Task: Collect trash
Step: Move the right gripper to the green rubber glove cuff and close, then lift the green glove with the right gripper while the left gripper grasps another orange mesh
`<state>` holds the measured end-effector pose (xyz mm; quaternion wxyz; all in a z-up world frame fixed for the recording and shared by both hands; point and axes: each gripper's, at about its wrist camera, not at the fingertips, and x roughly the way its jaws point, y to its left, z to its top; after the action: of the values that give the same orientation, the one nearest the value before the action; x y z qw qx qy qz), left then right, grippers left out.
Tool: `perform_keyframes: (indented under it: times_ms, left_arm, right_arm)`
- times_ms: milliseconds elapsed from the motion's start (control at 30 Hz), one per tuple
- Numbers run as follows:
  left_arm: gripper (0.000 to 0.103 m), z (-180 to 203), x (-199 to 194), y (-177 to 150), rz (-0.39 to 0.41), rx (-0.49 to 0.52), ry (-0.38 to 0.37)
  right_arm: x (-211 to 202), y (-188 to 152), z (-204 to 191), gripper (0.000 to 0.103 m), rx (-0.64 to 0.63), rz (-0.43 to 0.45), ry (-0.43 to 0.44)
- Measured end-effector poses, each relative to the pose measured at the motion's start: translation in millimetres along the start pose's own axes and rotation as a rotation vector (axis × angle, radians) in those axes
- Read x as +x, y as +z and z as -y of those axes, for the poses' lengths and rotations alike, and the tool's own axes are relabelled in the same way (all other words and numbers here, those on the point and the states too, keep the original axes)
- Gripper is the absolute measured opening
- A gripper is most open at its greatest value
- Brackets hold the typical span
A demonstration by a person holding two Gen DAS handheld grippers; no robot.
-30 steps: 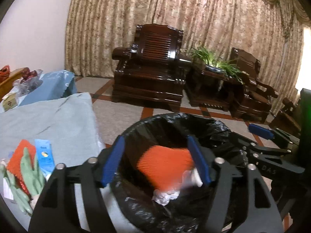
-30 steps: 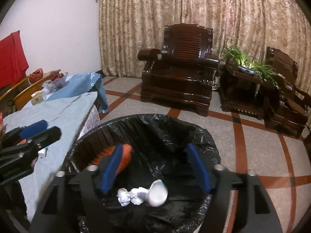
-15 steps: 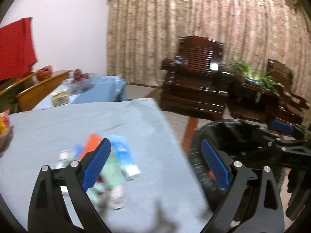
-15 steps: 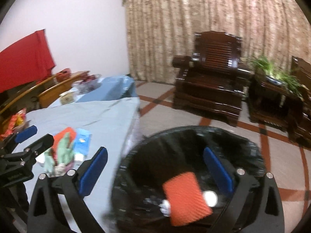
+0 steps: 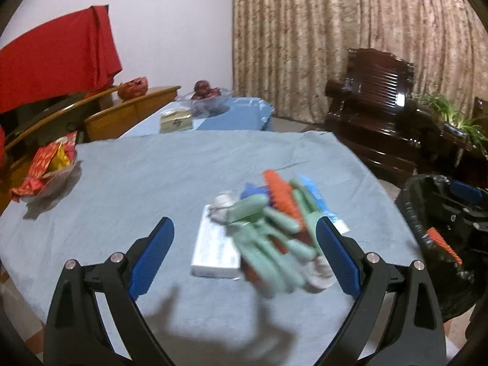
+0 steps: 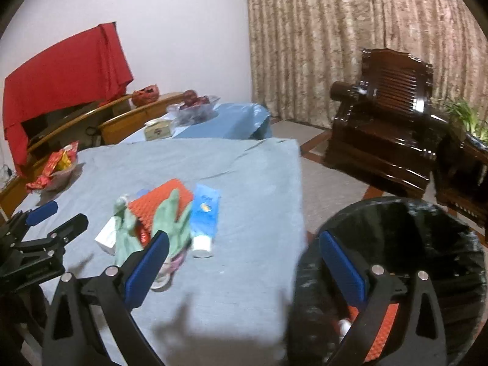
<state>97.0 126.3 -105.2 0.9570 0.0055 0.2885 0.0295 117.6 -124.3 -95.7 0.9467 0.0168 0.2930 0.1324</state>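
Observation:
A pile of trash lies on the grey-blue tablecloth [image 5: 152, 177]: green gloves [image 5: 268, 244], an orange ribbed sponge [image 5: 282, 195], a blue tube [image 5: 320, 204], a white box [image 5: 213, 244] and a crumpled tissue [image 5: 224, 204]. The pile also shows in the right wrist view, with the gloves [image 6: 164, 219] and the tube [image 6: 206, 213]. My left gripper [image 5: 244, 259] is open and empty, just short of the pile. My right gripper [image 6: 244, 268] is open and empty, between the table edge and the black-lined bin [image 6: 427, 222]. An orange sponge [image 6: 381, 332] lies in the bin.
A red snack wrapper [image 5: 52, 164] sits at the table's left. A second table behind holds a small box [image 5: 177, 120] and a bowl of fruit [image 5: 207, 91]. Dark wooden armchairs [image 6: 390, 116] and a plant stand on the tiled floor at the right.
Both grippers have swung left from above the bin to the table. The trash pile now lies in front of my left gripper. Both stay open and empty.

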Motion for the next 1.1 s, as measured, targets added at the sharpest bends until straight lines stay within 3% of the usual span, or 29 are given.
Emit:
perform_keyframes:
  times_ms: [567,767,933,1100]
  left_arm:
    - [0.091,-31,27,-18,-0.04,-0.026,0.02]
    - [0.091,-35,33,-20,-0.05,-0.04,0.019]
    - [0.091,-38,35,-21,-0.056,-0.051,0.025]
    - [0.091,-40,35,-20,-0.06,-0.061,0.029]
  right_arm:
    - [82,-20,-65,0.06,-0.103,-0.154,0.106]
    - [97,-26,-72,0.054,-0.12,-0.193,0.12]
    - [102,-28,-75,0.037,-0.134,-0.216,0.146]
    - [90,-21,-70,0.031,-0.113,-0.205,0.184]
